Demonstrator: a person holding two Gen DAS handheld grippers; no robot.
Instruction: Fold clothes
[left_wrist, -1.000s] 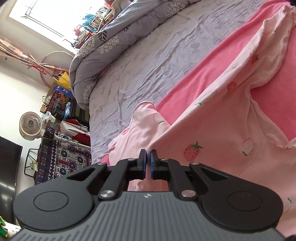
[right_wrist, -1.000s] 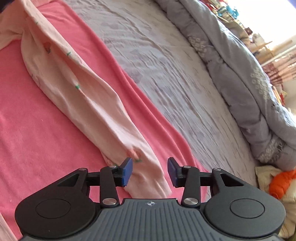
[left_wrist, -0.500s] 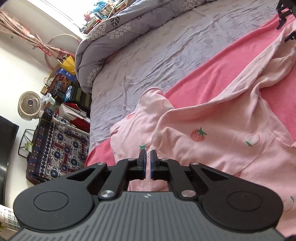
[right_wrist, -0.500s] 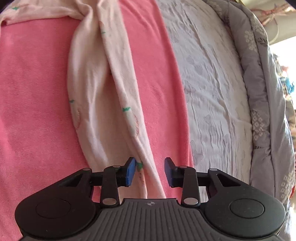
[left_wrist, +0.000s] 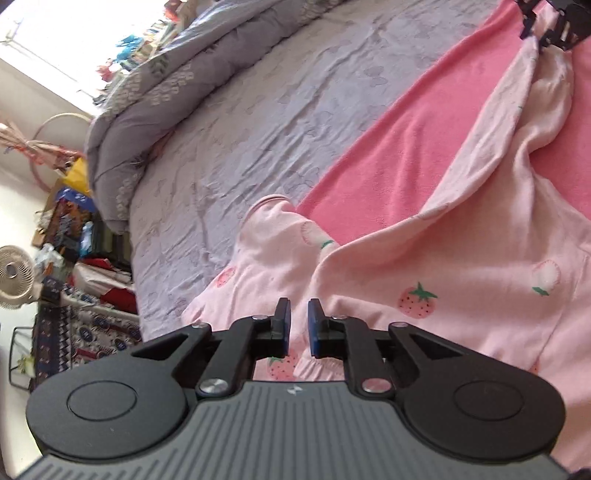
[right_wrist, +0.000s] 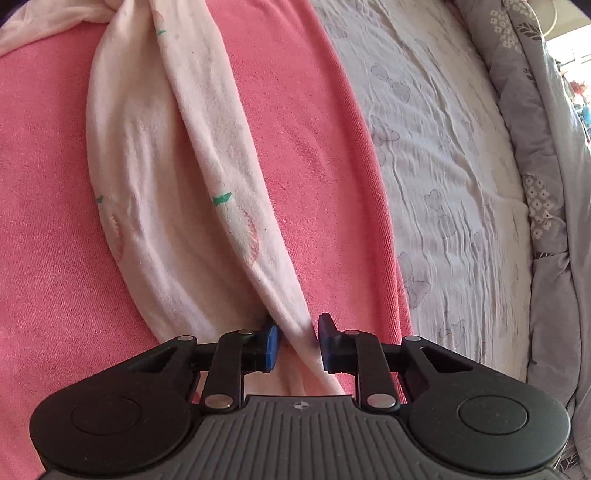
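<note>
A pale pink garment (left_wrist: 461, 295) printed with strawberries lies spread on a pink blanket (left_wrist: 388, 147). Over its near hem, my left gripper (left_wrist: 298, 325) is open by a narrow gap, with fabric under the pads and nothing pinched. One long, twisted limb of the garment (right_wrist: 166, 166) runs away from the right wrist camera. Its end passes between the fingers of my right gripper (right_wrist: 298, 341), which stand open with a narrowed gap close around the cloth. The left wrist view shows the right gripper (left_wrist: 546, 22) at the top right, at the limb's tip.
The blanket (right_wrist: 314, 129) covers part of a bed with a lilac sheet (right_wrist: 443, 147). A rolled grey quilt (left_wrist: 166, 85) lines the far side. Past the bed edge are a small fan (left_wrist: 13, 273), piled boxes and bags (left_wrist: 74, 236) and a patterned rug (left_wrist: 74, 332).
My left gripper, shut on the hem before, has parted slightly. The right gripper's jaws have narrowed around the limb's end.
</note>
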